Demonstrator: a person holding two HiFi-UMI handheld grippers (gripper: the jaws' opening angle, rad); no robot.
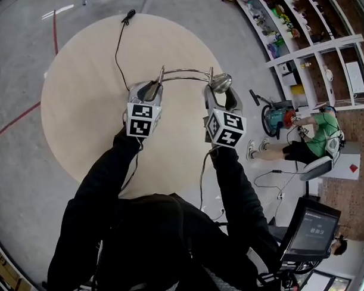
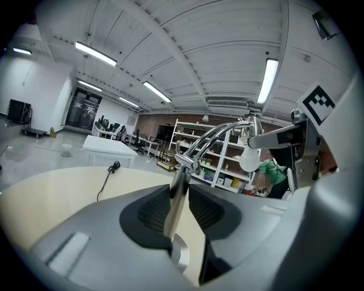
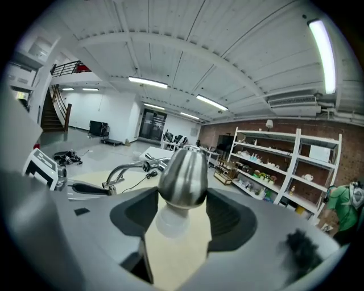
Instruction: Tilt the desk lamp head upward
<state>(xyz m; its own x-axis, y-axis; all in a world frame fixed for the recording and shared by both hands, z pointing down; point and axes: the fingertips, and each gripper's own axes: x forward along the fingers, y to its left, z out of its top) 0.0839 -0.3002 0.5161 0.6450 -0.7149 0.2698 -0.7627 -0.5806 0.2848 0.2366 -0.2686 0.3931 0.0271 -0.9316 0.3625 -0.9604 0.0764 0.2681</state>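
Left half of round table: wide free tabletop; black cable runs to far edge. Left gripper jaws pinch upright lamp post. Curved lamp arm spans rightward. Right gripper jaws clamp lamp head, bulb below shade, close to table's right edge. Shelves far right.

**Bright hall, bent edges**

Even white light pours down from the ceiling strips above me, and everything reads bright. The round table shows only soft, faint shadows. Streaky glare runs down the metal of the lamp head. My own jaws sit close and slightly soft. Straight lines bow hard towards every edge, and the corners go black.
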